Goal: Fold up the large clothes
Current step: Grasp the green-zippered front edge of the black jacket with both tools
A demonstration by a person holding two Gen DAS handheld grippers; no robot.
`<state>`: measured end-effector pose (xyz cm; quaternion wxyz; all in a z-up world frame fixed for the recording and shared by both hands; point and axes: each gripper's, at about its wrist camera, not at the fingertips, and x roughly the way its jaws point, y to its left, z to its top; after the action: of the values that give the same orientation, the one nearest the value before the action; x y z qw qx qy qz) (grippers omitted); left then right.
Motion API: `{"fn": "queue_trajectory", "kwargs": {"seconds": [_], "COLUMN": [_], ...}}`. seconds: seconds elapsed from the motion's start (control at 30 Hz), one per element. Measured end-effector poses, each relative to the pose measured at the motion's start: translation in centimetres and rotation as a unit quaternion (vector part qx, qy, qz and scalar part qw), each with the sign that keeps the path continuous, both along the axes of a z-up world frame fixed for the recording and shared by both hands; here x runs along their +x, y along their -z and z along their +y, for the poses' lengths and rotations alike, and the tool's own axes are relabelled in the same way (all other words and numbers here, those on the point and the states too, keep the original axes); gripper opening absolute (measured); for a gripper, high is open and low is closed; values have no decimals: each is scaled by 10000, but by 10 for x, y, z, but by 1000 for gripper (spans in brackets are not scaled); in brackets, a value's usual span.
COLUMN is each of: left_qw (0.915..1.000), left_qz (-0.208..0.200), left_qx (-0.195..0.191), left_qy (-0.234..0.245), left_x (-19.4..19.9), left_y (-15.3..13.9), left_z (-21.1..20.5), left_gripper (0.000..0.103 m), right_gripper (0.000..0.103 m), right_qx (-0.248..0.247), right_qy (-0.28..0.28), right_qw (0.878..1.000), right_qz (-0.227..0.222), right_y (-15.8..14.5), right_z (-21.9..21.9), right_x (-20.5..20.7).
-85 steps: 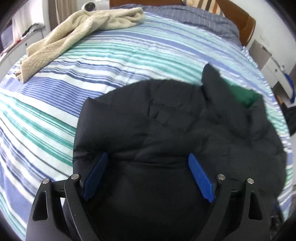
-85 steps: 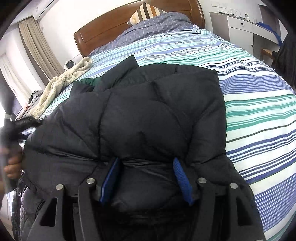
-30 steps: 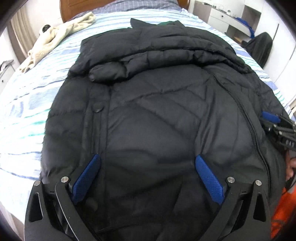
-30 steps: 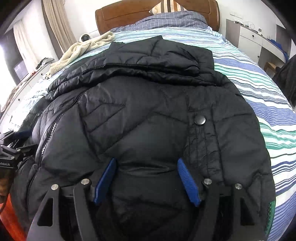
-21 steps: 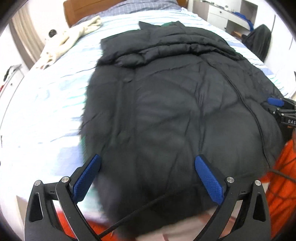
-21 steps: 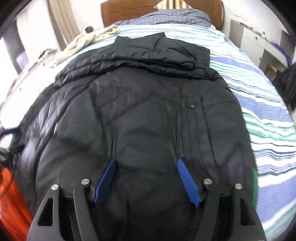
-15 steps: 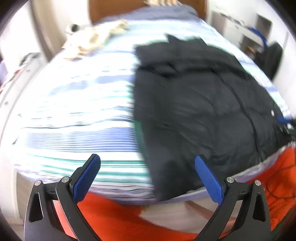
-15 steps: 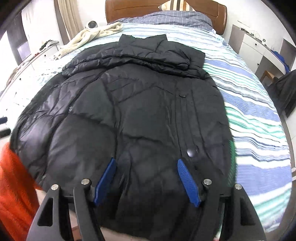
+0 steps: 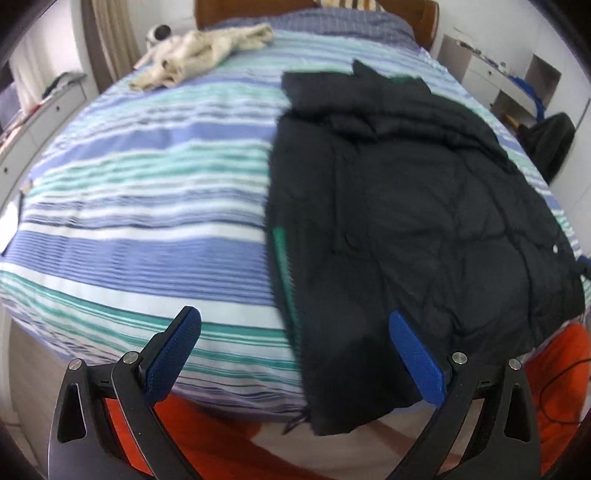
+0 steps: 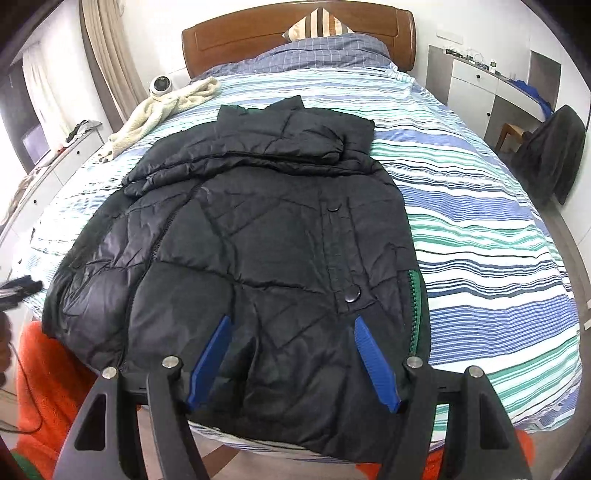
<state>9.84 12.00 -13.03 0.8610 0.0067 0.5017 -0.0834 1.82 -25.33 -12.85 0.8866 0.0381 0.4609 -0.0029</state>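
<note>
One black puffer jacket (image 10: 266,236), one cream blanket (image 10: 162,110) far left, one striped pillow (image 10: 317,22), two grippers (image 9: 291,354) (image 10: 291,354).

Black jacket (image 10: 266,258) flat on striped bed (image 10: 480,236) — right gripper (image 10: 291,358) above hem, jaws apart.

We look down from above the foot of the bed with the blue and green striped cover (image 10: 480,229), facing the brown wooden headboard (image 10: 295,33). Our right view sits over the puffy black jacket (image 10: 258,240). Our left view looks from further left. Both views share the jacket (image 9: 406,203) and the cream fleece blanket (image 9: 199,51).
</note>
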Motion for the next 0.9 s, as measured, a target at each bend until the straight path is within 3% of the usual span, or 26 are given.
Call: {"fn": "queue_trajectory", "kwargs": {"seconds": [0.13,0.27,0.47,0.67,0.77,0.9], "left_qw": [9997,9988,9976,9973,9971,9975], "left_qz": [165,270,310,376,464,513], "left_qx": [-83,-267,-418,-452,-378,-169], "left_qy": [167,303,461,448,461,450], "left_x": [1,-1,1,-2,-4,-6], "left_y": [11,17,23,25,21,16], "left_z": [-10,-13,-27,-29,-31,-36], "left_gripper": [102,102,102,100,90,77], "right_gripper": [71,71,71,73,70,54], "right_qx": [172,125,1157,1597,1891,1246], "right_qy": [12,636,908,746,366,37], "right_qw": [9997,9972,9873,9827,9796,9895], "right_qz": [162,370,597,575,574,737], "right_y": [1,9,39,52,49,48], "right_z": [-19,-62,-98,-96,-86,-66], "right_x": [-8,-24,-37,-35,-30,-21]}}
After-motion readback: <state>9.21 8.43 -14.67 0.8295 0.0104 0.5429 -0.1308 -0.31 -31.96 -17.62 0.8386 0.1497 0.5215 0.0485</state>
